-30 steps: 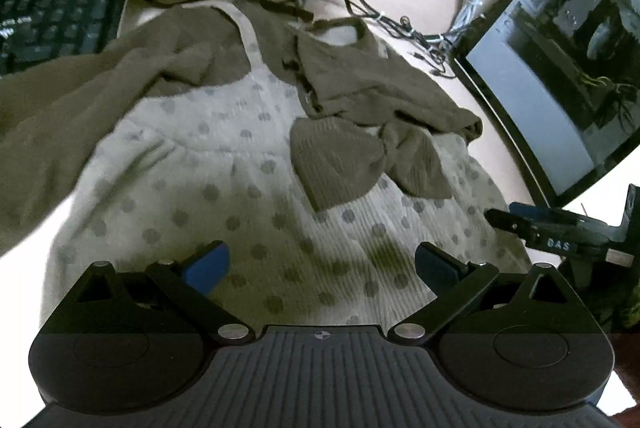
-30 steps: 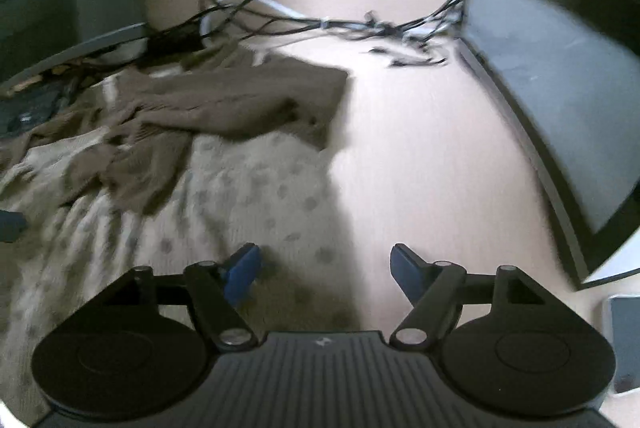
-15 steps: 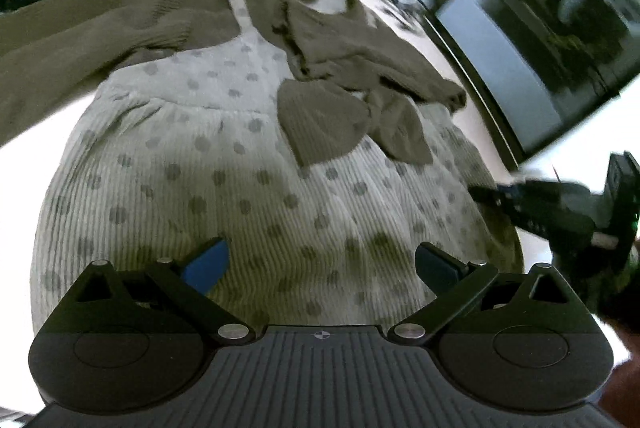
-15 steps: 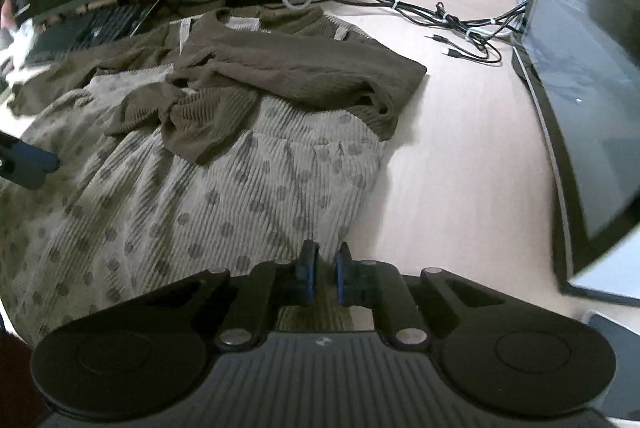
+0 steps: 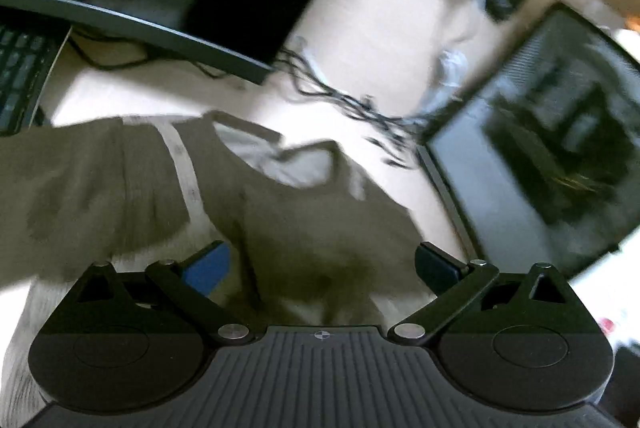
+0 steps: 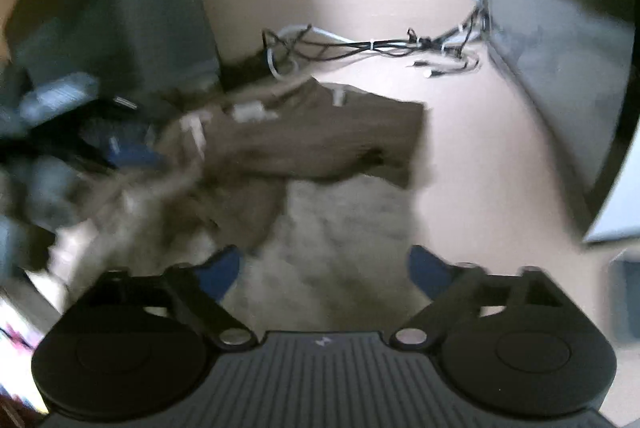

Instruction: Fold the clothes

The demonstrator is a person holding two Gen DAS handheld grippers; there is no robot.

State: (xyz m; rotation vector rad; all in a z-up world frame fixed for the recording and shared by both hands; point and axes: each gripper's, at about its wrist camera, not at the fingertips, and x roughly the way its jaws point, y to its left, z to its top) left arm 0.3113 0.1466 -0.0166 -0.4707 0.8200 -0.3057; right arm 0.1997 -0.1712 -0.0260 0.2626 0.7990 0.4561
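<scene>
A dress lies flat on the desk, with a brown knit top and a beige dotted skirt. Its neckline points away from me, and one brown sleeve stretches left. The other sleeve is folded across the chest. My left gripper is open above the brown top, gripping nothing. My right gripper hovers over the skirt's right part; its jaws are opening and no cloth is pinched. A blurred blue pad at the left in the right wrist view is the left gripper.
A dark monitor leans along the right edge of the desk, beside the dress. A curved monitor foot and a keyboard sit at the back left. Tangled cables lie beyond the neckline. Bare desk runs right of the dress.
The left gripper has moved forward from over the skirt to over the brown top. The right gripper was shut at the skirt's edge half a second ago and now stands wide.
</scene>
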